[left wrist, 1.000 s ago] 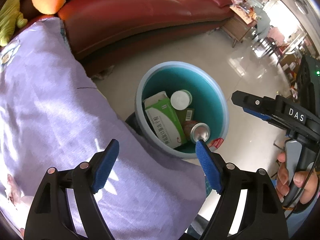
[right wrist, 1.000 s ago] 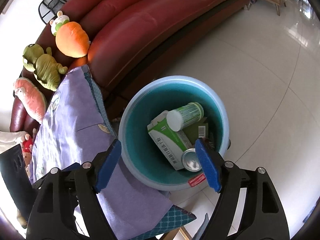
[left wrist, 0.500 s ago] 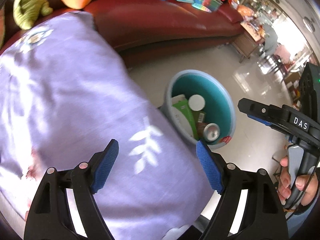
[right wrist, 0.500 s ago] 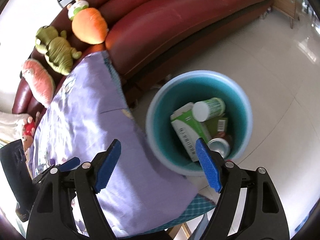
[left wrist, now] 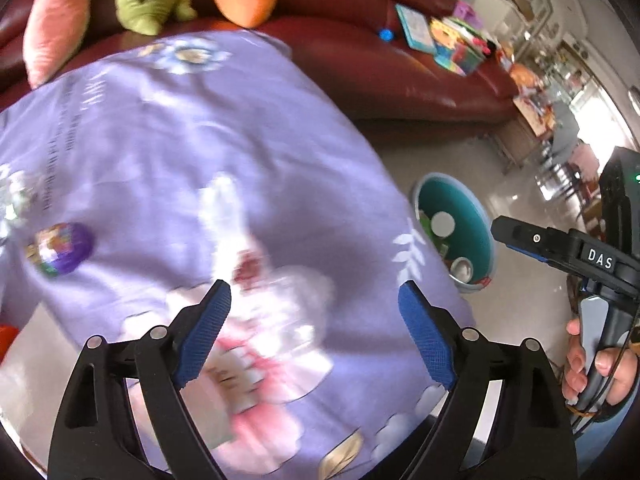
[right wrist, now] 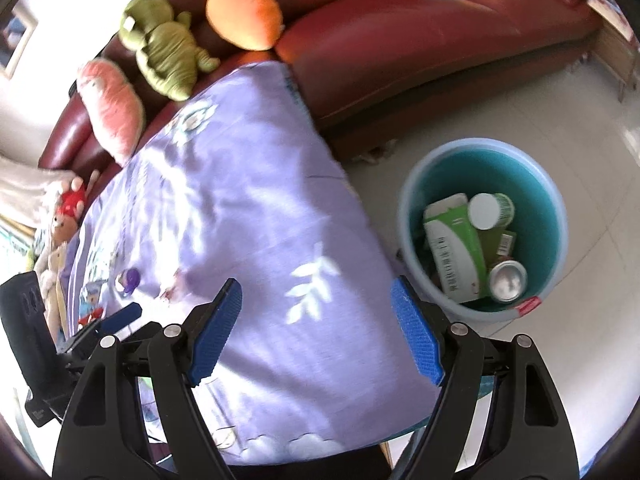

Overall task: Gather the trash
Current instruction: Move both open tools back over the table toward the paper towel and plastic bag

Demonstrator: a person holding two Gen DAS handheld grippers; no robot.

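Grippers both spread wide, empty: left gripper and right gripper over purple cloth. Bin on bare floor right of cloth's edge, holding green carton, can, cup. Small purple wrapper far left on cloth, blurred.

Both grippers hang level, side by side, fingers pointing forward and down. The left gripper is spread wide, holding nothing. The right gripper gapes likewise, its handle in the person's hand.
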